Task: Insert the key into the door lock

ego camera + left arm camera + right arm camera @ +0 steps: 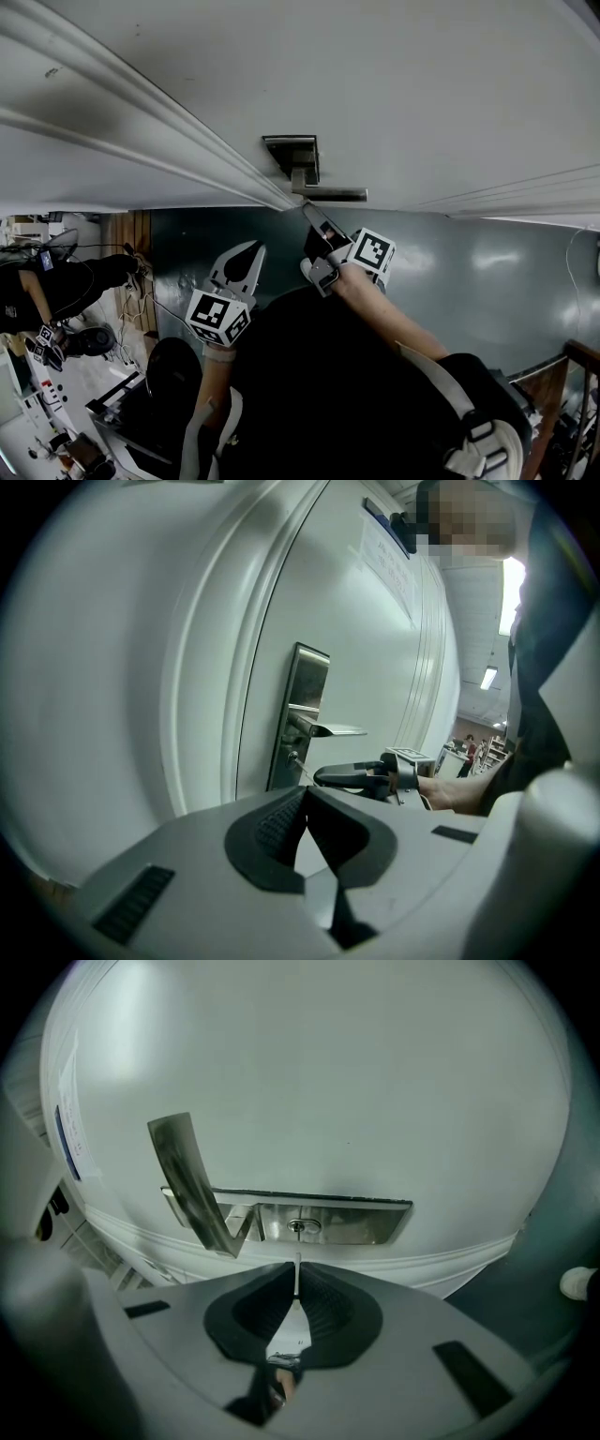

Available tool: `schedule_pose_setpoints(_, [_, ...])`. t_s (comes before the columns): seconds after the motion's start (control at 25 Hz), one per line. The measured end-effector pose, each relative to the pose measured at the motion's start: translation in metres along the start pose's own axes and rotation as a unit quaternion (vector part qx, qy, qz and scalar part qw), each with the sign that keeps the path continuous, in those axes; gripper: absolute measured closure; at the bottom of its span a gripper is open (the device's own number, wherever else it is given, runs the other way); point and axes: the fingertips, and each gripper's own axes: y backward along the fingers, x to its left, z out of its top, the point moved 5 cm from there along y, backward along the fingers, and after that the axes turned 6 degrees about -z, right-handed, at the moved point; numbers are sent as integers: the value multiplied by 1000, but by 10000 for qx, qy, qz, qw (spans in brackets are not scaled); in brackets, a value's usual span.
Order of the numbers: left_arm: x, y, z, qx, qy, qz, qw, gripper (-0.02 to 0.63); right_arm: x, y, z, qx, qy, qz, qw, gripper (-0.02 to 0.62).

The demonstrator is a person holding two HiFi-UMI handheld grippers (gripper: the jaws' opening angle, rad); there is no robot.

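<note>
- R gripper (298,1271): jaws clamped on a key (292,1330), blade sticking out fwd.
- Key tip is lined up w/ the keyhole (300,1227), right at it; can't tell if it's touching.
- Keyhole sits in a metal lock plate (370,1222) on a white door (328,1082), below the handle (330,729).
- L gripper (306,797): jaws closed together, nothing in them, held back from the door beside the R gripper.

My head camera looks steeply down the white door (375,94); both gripper cameras closely face its steel lock plate (347,1222), right head-on, left sidelong.
</note>
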Motion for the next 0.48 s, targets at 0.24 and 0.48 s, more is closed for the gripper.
schedule_pose_setpoints(0.24, [0, 1, -1, -11, 14, -35, 10000, 597, 0, -1, 2, -50, -17, -80, 10000, 561])
schedule_pose_setpoints(0.48, [0, 1, 0, 5, -15, -38, 10000, 597, 1, -6, 1, -106, -307, -75, 9994, 561])
